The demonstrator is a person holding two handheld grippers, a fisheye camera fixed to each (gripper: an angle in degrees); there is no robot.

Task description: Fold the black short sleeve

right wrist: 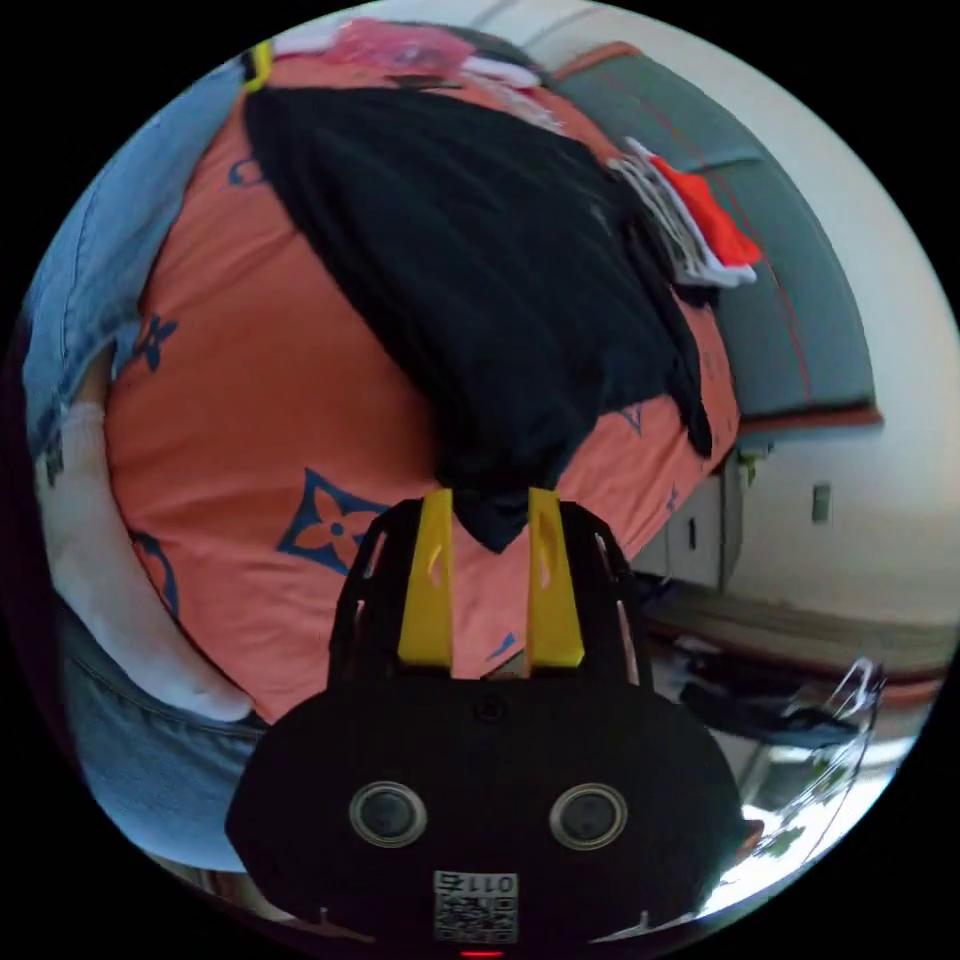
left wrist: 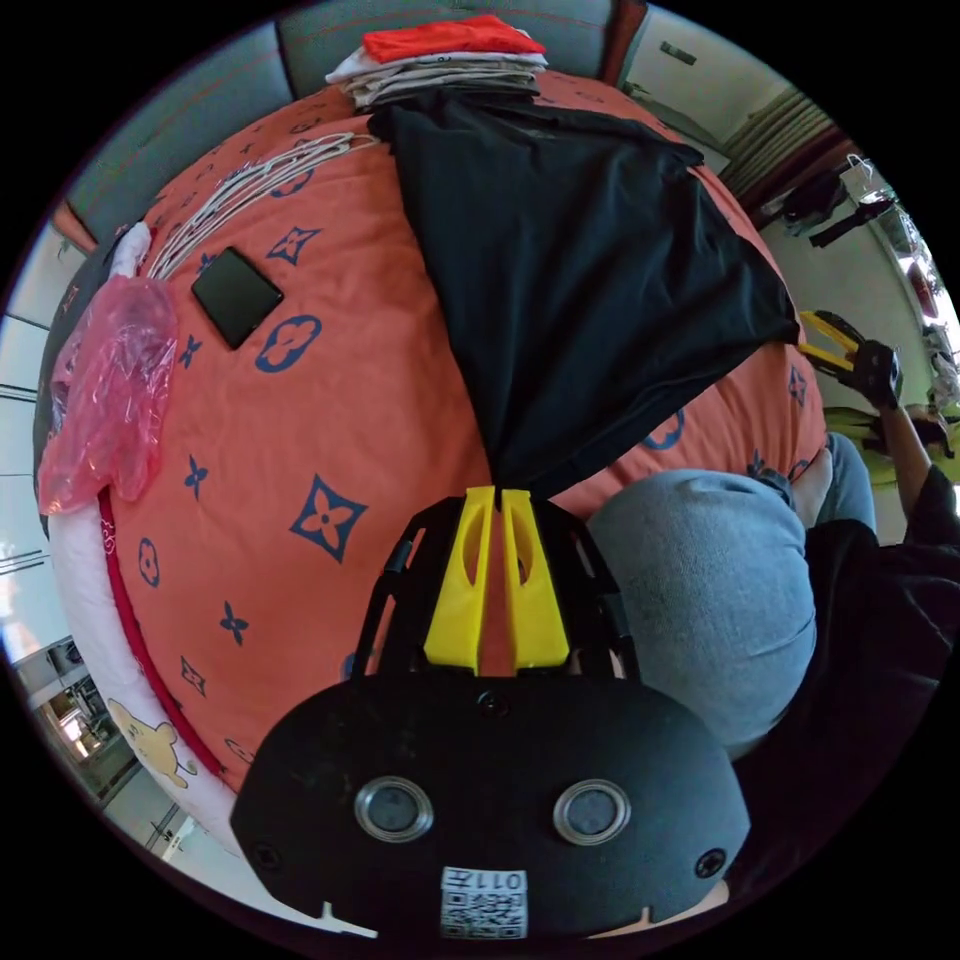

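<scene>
The black short sleeve shirt (left wrist: 580,270) lies stretched over an orange bed cover (left wrist: 330,400) with a blue pattern. At the near edge, my left gripper (left wrist: 497,495) is shut on one gathered corner. The shirt's other corner runs out to my right gripper (left wrist: 828,340) at the far right, held by a gloved hand. In the right gripper view the shirt (right wrist: 480,270) narrows to a bunch between the yellow jaws of my right gripper (right wrist: 490,495). Those jaws stand a little apart and press on the bunch, and a small tip of cloth pokes out past them.
A stack of folded clothes (left wrist: 445,60) with a red one on top sits at the bed's far end, touching the shirt. White hangers (left wrist: 250,185), a black phone (left wrist: 236,296) and a pink plastic bag (left wrist: 105,390) lie on the left. The person's jeans-clad knee (left wrist: 700,590) rests on the bed.
</scene>
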